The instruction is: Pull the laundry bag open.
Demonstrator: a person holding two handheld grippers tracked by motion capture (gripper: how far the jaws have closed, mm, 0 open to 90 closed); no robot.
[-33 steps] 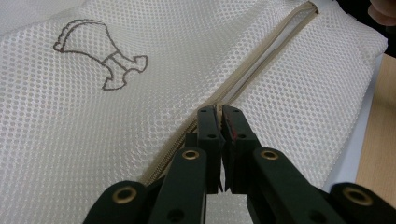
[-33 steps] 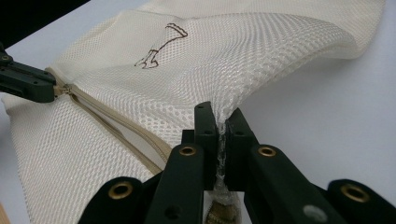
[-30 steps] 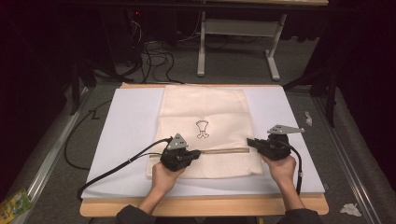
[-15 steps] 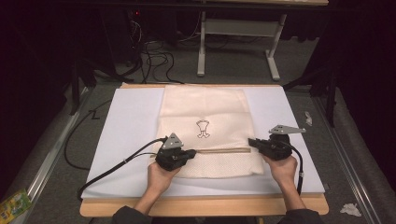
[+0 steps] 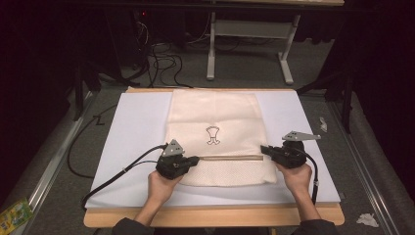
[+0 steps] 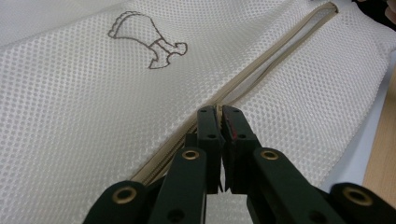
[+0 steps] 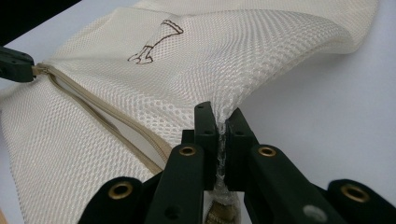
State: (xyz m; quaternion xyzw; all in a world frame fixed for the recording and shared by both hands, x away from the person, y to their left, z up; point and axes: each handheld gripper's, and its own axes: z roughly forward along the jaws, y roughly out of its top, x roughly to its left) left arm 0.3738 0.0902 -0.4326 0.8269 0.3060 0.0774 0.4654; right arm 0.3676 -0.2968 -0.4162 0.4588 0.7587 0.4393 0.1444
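A cream mesh bag (image 5: 215,117) with a small brown emblem (image 5: 212,135) lies flat on the white sheet. Its tan zipper (image 5: 230,157) runs across the near part and stands parted. My left gripper (image 5: 195,159) is at the zipper's left end, shut on the zipper pull. In the left gripper view the jaws (image 6: 219,112) meet on the zipper line, and the two tapes (image 6: 280,56) split apart beyond them. My right gripper (image 5: 264,148) is shut on the bag's mesh edge at the zipper's right end. The mesh (image 7: 243,79) rises pinched between its jaws (image 7: 219,116).
The white sheet (image 5: 132,127) covers a wooden table (image 5: 215,215). A black cable (image 5: 122,171) trails left from the left gripper. A metal desk frame (image 5: 249,29) and floor cables (image 5: 161,54) lie beyond the table. A packet (image 5: 14,213) lies on the floor.
My left gripper has slid a little to the left along the zipper, and the parted stretch has grown. The right gripper has kept still on the bag's edge.
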